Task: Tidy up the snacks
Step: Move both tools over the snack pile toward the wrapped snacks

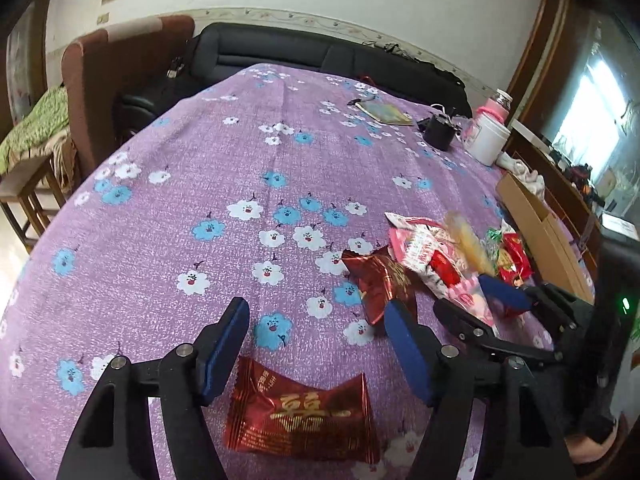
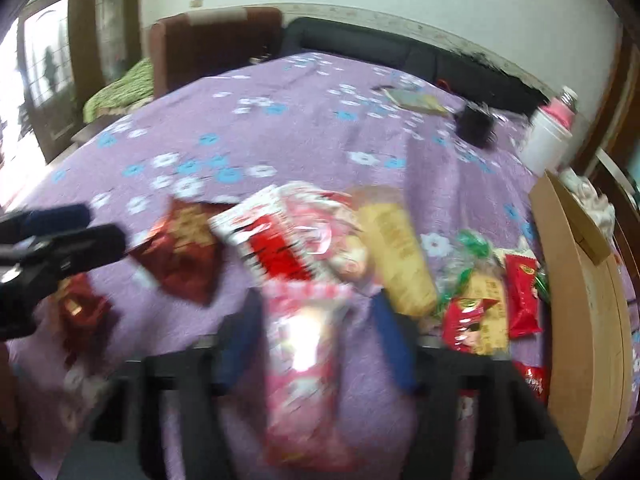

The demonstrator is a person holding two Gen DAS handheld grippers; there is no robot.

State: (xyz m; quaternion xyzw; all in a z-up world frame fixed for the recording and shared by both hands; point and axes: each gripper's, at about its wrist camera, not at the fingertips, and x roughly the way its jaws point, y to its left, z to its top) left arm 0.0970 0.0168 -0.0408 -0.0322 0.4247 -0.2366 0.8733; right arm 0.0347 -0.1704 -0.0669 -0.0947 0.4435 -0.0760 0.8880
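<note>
My left gripper (image 1: 316, 344) is open above a dark red foil snack packet (image 1: 302, 418) that lies on the purple flowered tablecloth (image 1: 240, 160), between its blue pads. A second dark red packet (image 1: 380, 286) lies further right. My right gripper (image 2: 316, 340) is open, its fingers either side of a pink and white packet (image 2: 300, 356); the view is blurred. Beyond it lies a pile of snacks: a red and white bag (image 2: 276, 240), a yellow packet (image 2: 400, 252) and small red packets (image 2: 520, 292). The right gripper also shows in the left wrist view (image 1: 472, 300).
A cardboard box (image 2: 580, 280) stands along the table's right edge. At the far right are a white jar (image 1: 488, 140), a pink-lidded bottle (image 1: 498, 106), a black object (image 1: 440, 128) and a booklet (image 1: 386, 114). A black sofa (image 1: 320, 52) and a brown chair (image 1: 120, 80) stand beyond the table.
</note>
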